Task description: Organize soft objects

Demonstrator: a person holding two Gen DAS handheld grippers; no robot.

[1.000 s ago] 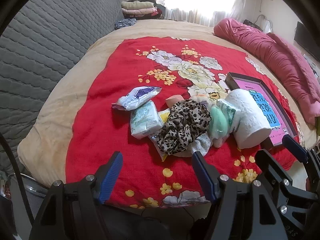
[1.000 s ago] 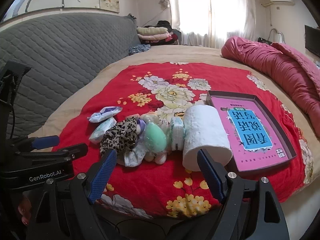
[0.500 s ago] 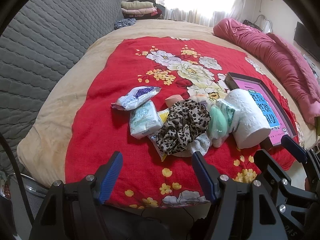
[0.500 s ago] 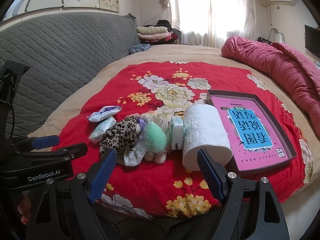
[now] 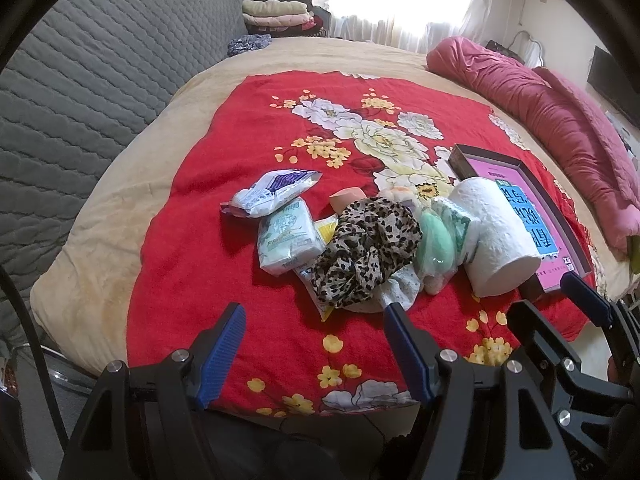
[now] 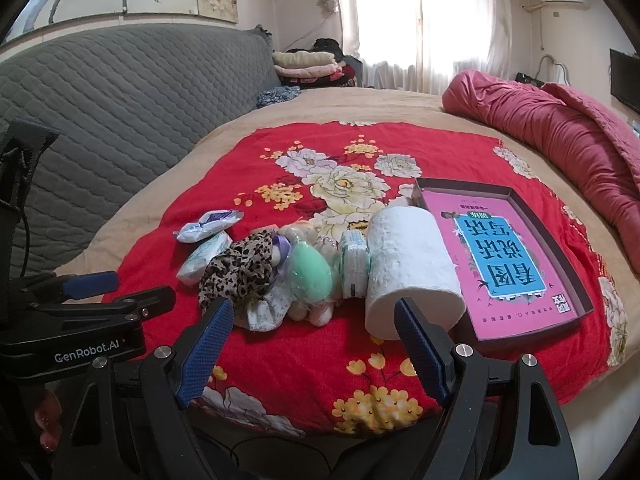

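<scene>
A heap of soft things lies on the red flowered cloth [image 5: 192, 264]: a leopard-print scrunchie [image 5: 364, 252] [image 6: 240, 268], two tissue packs [image 5: 288, 236] [image 5: 272, 192], a green sponge [image 5: 434, 240] [image 6: 312, 272], a small tissue pack [image 6: 354, 264] and a white paper roll [image 5: 492, 236] [image 6: 408, 264]. A dark tray with a pink liner [image 5: 528, 216] [image 6: 508, 256] lies right of the roll. My left gripper [image 5: 316, 348] is open and empty, near the cloth's front edge. My right gripper [image 6: 312, 344] is open and empty, just before the roll.
The cloth lies on a beige bed [image 6: 320, 104]. A grey quilted headboard [image 6: 120, 92] runs along the left. A rolled pink quilt [image 6: 560, 132] lies at the right. Folded clothes [image 6: 308, 64] are stacked at the far end.
</scene>
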